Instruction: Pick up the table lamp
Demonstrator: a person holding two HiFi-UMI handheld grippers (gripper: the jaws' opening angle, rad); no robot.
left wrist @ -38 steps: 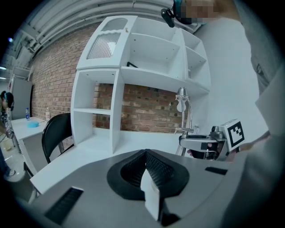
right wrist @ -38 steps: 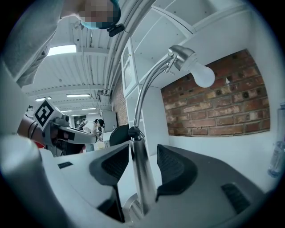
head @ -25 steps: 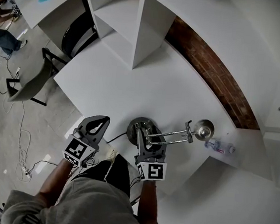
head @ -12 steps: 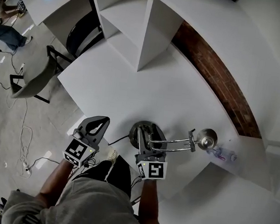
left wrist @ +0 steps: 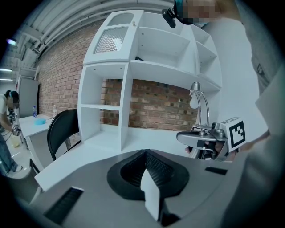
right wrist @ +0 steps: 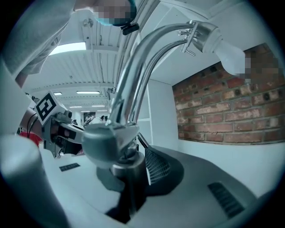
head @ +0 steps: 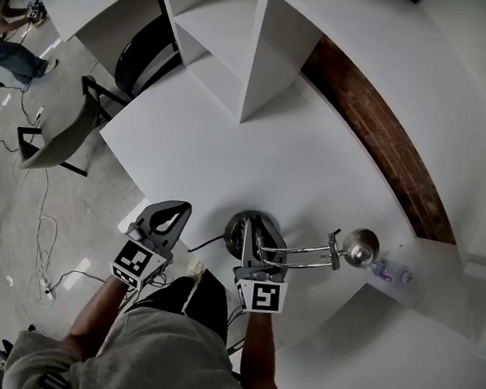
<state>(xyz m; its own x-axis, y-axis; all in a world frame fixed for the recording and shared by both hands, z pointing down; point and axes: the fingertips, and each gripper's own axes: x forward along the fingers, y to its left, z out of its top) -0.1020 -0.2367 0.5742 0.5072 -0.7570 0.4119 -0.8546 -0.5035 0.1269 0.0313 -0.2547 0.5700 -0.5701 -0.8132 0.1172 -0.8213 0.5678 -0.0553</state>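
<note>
Jaws of right hand-held gripper [head: 254, 234], just closed, around table lamp [head: 306, 254] stem

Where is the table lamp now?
In the head view, the table lamp stands at the white desk's near edge, right of centre; the right gripper has just closed its jaws on the stem.

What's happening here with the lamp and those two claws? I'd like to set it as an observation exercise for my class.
A person stands at a white desk with a claw in each hand. The right claw has just been closing its jaws on the lower stem of the chrome table lamp, just above its round base, and now grips it. The lamp does not look lifted yet; its base appears to rest on the desk. The left claw is shut and empty, held near the desk's edge.
</note>
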